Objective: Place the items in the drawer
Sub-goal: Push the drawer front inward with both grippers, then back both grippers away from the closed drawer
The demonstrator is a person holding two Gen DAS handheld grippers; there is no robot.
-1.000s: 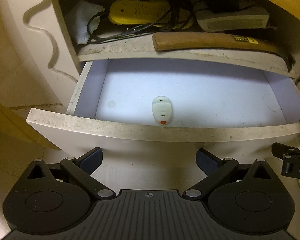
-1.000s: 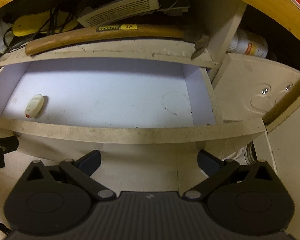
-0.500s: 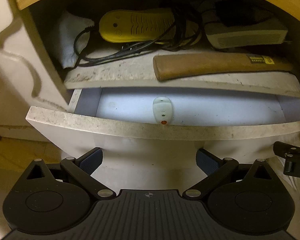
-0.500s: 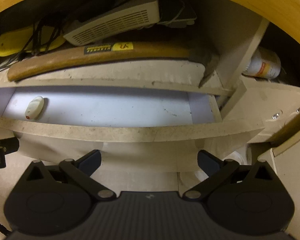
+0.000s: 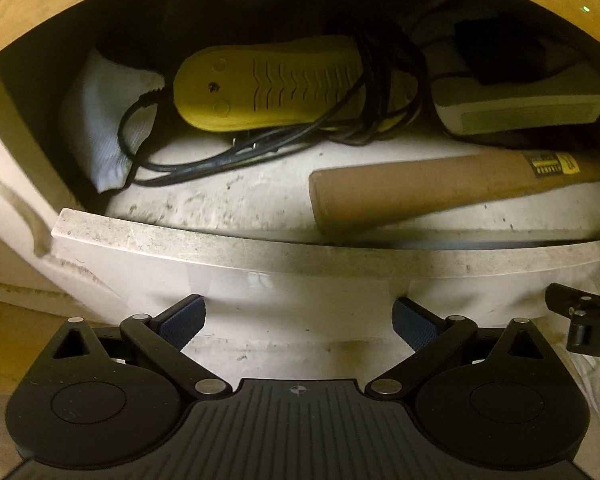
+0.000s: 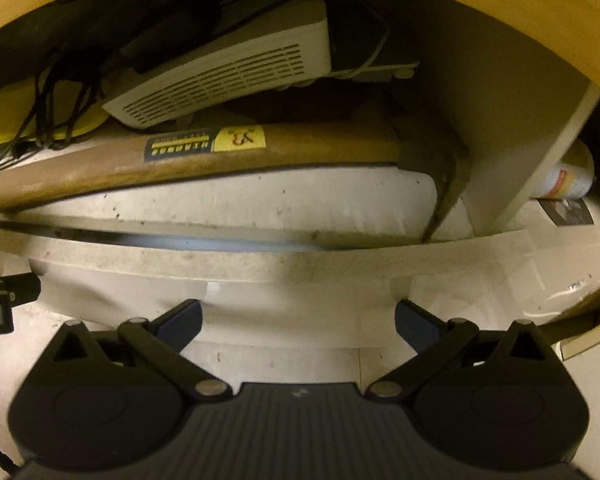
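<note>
Drawer pushed nearly shut since earlier, long edge left-right, both tools open, empty.

Left gripper: matte black body, ribbed centre plate bearing a small crosshair mark. Two round black housings flank it, each topped by a triangular cut-out. Linkage arms carry silver pivot screws. Fingertips wear dark blue textured pads. Right gripper: identical build; pads appear darker, markings blurred.
</note>
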